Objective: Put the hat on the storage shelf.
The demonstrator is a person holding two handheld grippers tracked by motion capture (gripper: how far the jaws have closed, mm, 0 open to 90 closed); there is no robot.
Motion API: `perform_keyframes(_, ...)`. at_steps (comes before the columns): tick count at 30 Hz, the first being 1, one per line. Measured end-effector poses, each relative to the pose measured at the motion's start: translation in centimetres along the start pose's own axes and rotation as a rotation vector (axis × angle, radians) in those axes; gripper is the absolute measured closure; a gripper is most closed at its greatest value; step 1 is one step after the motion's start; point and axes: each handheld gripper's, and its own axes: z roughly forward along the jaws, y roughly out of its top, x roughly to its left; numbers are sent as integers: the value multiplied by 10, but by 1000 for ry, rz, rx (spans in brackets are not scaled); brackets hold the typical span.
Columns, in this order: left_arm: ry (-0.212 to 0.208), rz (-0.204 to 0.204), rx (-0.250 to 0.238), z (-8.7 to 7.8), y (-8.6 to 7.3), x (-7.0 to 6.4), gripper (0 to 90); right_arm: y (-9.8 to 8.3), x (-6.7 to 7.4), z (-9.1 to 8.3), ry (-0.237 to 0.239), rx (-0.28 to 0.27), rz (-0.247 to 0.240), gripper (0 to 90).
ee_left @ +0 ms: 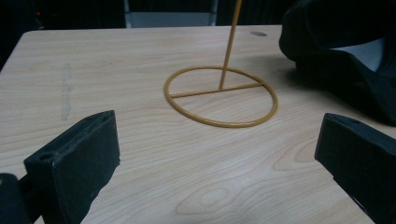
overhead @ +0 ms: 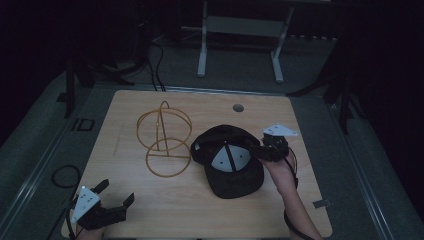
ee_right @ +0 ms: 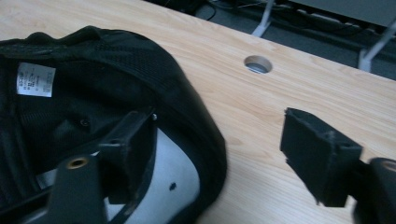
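A black cap [overhead: 227,160] lies upside down on the wooden table [overhead: 165,215], its grey inner panel and white label [ee_right: 35,79] showing. My right gripper [overhead: 252,149] reaches over the cap's right edge. In the right gripper view [ee_right: 219,144] one jaw sits inside the cap [ee_right: 93,84] against the rim, while the other stands outside with bare wood between it and the rim, so the grip is open. To the cap's left stands a gold wire stand [overhead: 165,137] with a ring base [ee_left: 222,95]. Near the front left corner my left gripper [overhead: 116,191] rests open, nothing between its jaws [ee_left: 219,140].
A round cable hole [overhead: 238,107] sits in the table's far side, just beyond the cap [ee_right: 258,64]. A metal frame [overhead: 240,30] stands on the floor behind the table, and cables [overhead: 65,177] lie on the floor at the left.
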Motion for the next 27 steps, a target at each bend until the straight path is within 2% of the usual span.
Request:
perform_keyframes(2, 0, -4, -1, 0, 0, 0, 4, 2, 3, 6, -18, 9, -21, 320)
perform_keyframes(4, 0, 0, 0, 0, 0, 1, 4, 2, 4, 9, -12, 18, -23, 334)
perform_keyframes(5, -2, -2, -2, 0, 0, 1, 4, 3, 6, 15, -27, 32, -31, 374)
perform_keyframes(8, 4, 6, -1, 0, 0, 2, 4, 3, 8, 23, -26, 75, -47, 432)
perform_keyframes(9, 5, 2, -5, -1, 0, 2, 4, 2, 9, 25, -39, 85, -70, 460)
perform_keyframes(11, 9, -1, -6, -2, 0, 4, 4, 2, 11, 28, -60, 94, -90, 524)
perform_keyframes(16, 6, -18, -11, -2, 0, 6, 4, -1, 13, 33, -66, 108, -139, 688)
perform_keyframes(18, 11, -13, -13, -3, 0, 6, 5, -2, 15, 34, -100, 114, -171, 824)
perform_keyframes(19, 13, -12, -13, -3, 1, 7, 4, -2, 14, 34, -96, 114, -169, 866)
perform_keyframes(23, 15, -17, -11, -3, 0, 8, 4, -2, 12, 34, -73, 114, -177, 880)
perform_keyframes(27, 11, -18, -6, -2, 0, 7, 5, 3, 14, 28, -48, 95, -156, 882)
